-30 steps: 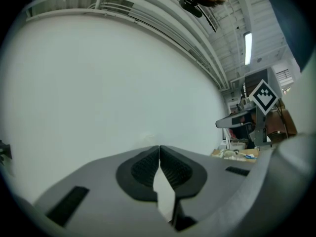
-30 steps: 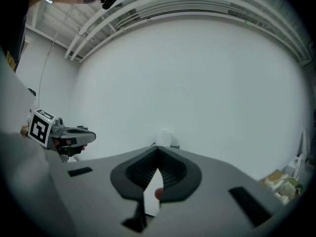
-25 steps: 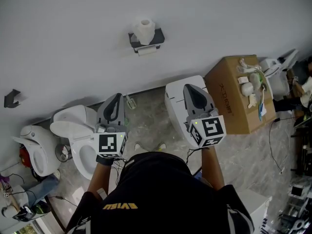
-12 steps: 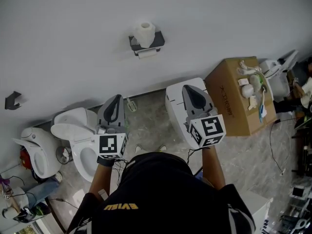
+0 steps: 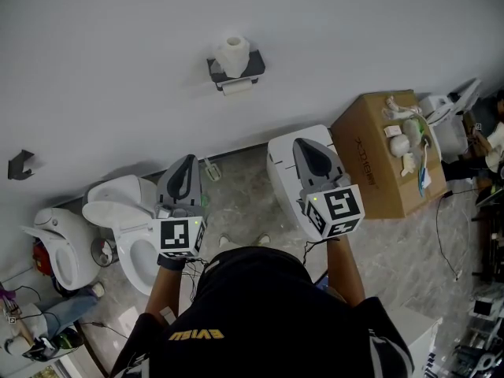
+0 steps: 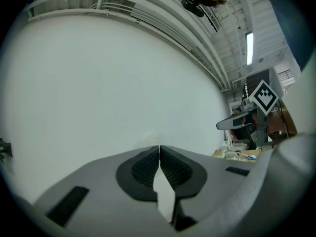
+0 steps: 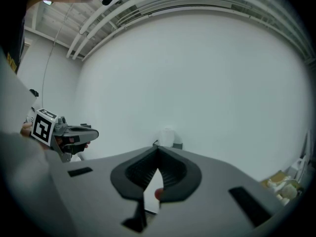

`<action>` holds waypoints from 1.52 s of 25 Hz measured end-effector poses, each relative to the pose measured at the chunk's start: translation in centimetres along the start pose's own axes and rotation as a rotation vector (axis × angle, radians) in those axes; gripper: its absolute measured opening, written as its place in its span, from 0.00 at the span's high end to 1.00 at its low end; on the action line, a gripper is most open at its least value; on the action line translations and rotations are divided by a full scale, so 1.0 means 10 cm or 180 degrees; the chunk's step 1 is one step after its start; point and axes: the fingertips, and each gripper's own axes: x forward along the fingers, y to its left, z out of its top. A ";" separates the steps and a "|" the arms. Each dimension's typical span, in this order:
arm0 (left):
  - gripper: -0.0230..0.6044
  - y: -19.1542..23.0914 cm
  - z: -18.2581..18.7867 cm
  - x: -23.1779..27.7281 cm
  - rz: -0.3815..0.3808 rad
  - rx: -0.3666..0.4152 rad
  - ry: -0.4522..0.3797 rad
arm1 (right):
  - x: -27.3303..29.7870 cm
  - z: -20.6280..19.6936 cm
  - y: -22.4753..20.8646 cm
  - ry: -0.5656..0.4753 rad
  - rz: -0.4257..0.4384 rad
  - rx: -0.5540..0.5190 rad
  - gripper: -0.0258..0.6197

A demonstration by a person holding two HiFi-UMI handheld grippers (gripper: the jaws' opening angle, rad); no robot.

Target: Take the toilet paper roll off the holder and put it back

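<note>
A white toilet paper roll (image 5: 233,51) stands upright on a dark wall holder (image 5: 236,70) high on the white wall; a loose sheet hangs under it. The roll (image 7: 168,137) also shows small and far off in the right gripper view, straight ahead above the jaws. My left gripper (image 5: 187,172) and right gripper (image 5: 309,151) are held low in front of the person, well short of the wall. Both are shut with nothing between the pads. The left gripper (image 6: 159,148) faces bare wall.
White toilets (image 5: 118,203) stand on the floor at the left, a white unit (image 5: 283,156) sits behind the right gripper. A cardboard box (image 5: 374,156) with small items on top is at the right. A dark wall bracket (image 5: 19,162) is at far left.
The view has drifted very slightly; both grippers stay shut and hold almost the same place. The roll has not moved.
</note>
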 end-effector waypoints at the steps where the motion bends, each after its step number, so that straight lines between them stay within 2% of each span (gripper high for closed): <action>1: 0.94 0.00 0.00 0.00 0.0004 -0.0004 -0.0001 | 0.00 0.00 0.00 0.0000 0.0000 0.0001 0.97; 25: 0.94 0.03 -0.05 -0.09 -0.0005 -0.0054 0.0021 | -0.08 0.00 0.08 0.0045 -0.0009 -0.0055 0.97; 32: 0.94 0.15 -0.22 -0.06 0.0005 -0.0161 0.0024 | -0.07 -0.09 -0.03 0.0127 -0.0170 -0.0119 0.97; 34: 0.94 0.39 -0.49 -0.20 0.0153 -0.0161 0.0184 | 0.06 -0.25 0.02 0.0189 -0.0152 -0.0067 0.97; 38: 0.94 1.03 -1.45 -1.05 0.0779 -0.0169 0.0917 | 0.32 -0.88 0.25 0.0569 0.0119 0.0135 0.97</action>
